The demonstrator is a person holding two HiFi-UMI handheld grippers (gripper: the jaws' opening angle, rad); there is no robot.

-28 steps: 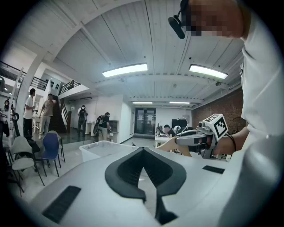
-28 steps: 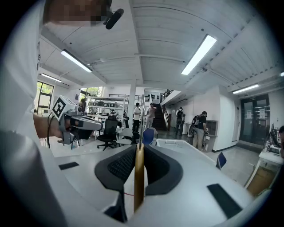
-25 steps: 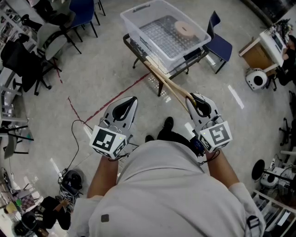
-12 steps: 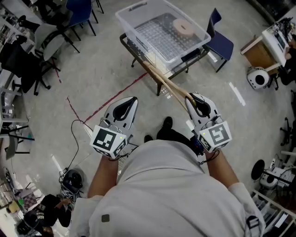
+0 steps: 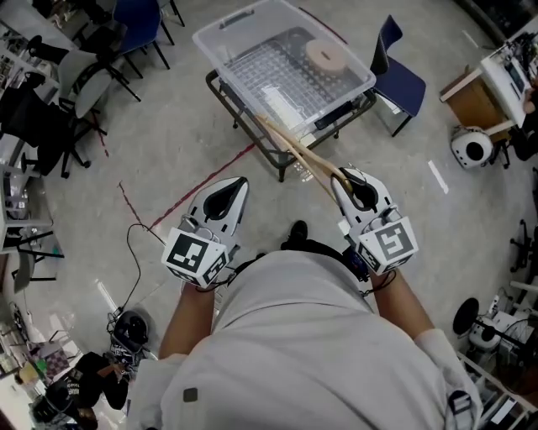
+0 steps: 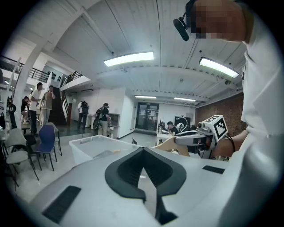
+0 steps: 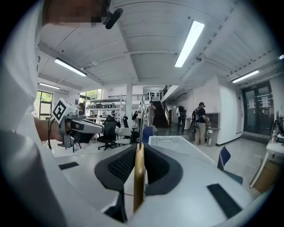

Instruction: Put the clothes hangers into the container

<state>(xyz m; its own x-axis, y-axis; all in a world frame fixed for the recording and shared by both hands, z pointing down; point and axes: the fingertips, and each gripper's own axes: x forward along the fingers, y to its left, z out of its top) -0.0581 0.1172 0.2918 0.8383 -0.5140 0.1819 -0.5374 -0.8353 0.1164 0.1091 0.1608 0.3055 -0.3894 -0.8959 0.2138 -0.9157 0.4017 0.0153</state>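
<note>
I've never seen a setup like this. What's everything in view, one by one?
container: one, clear plastic, on the stand ahead.
disc: one, tan, inside the container.
stand: one, black, under the container.
wooden hanger: seemingly one, light wood, reaching from the right gripper toward the container.
chairs: several, blue and black, right of the stand and far left.
floor line: one, red, left of the stand.
left gripper: one, white, jaws together, empty.
right gripper: one, white, jaws shut on the wooden hanger.

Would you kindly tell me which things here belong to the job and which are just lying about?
Job: hanger, container, right tongs gripping the hanger.
Lying about: roll, blue chair, floor cable, cardboard box.
</note>
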